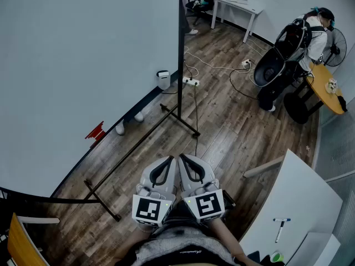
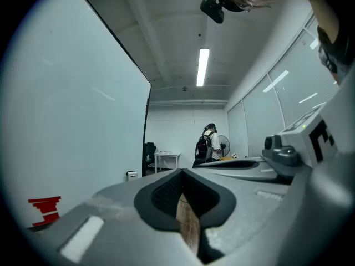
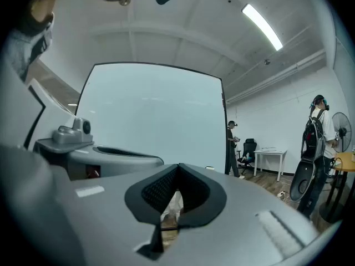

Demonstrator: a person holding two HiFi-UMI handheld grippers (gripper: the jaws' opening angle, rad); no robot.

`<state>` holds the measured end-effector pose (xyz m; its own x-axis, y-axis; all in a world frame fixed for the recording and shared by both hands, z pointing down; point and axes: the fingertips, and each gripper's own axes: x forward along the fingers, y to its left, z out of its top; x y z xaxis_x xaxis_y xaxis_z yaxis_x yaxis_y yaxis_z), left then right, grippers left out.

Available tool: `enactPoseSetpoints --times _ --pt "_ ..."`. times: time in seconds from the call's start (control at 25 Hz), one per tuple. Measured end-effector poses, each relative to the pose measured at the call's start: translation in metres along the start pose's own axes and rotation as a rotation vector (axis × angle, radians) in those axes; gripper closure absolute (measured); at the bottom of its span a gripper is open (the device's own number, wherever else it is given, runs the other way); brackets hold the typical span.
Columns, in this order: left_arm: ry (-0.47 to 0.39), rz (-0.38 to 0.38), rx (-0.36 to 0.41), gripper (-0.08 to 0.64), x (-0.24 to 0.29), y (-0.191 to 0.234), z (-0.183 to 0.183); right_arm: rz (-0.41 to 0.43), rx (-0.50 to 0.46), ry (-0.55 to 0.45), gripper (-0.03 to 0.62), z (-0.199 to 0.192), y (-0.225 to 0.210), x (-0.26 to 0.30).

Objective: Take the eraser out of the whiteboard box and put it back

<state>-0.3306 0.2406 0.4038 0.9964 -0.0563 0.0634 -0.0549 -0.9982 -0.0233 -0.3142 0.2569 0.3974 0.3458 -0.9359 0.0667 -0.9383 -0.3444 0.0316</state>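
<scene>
Left gripper (image 1: 166, 160) & right gripper (image 1: 186, 159) side by side, jaws shut, empty. White box (image 1: 162, 80) on whiteboard (image 1: 72, 65), far left, well apart; eraser not visible. Stand foot (image 1: 180, 118) on the floor between.

I read the whiteboard (image 1: 72, 65) as a smooth white sheet with a faint sheen. The black pole (image 1: 180, 54) along its edge looks like painted metal. Below the whiteboard, the floor (image 1: 233, 126) is brown wood plank with the grain showing and low gloss. Beside the whiteboard, the left gripper (image 1: 171, 159) and right gripper (image 1: 184, 158) have matt grey plastic shells. Their pads (image 2: 162, 194) are black, finely dimpled and rubbery-looking. Right of the whiteboard, a table (image 1: 299, 198) has a smooth, matt white top.
</scene>
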Motion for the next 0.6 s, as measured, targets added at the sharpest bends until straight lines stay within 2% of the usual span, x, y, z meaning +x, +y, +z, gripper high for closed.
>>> enactPoseSetpoints --times 0.2,0.6 --pt "0.011 0.010 -0.062 0.560 0.009 -0.004 0.003 -0.001 0.021 -0.061 0.589 0.006 -0.009 -0.004" --pt "0.030 -0.003 -0.065 0.560 0.034 -0.018 -0.007 0.012 0.042 -0.048 0.588 -0.004 -0.033 -0.006"
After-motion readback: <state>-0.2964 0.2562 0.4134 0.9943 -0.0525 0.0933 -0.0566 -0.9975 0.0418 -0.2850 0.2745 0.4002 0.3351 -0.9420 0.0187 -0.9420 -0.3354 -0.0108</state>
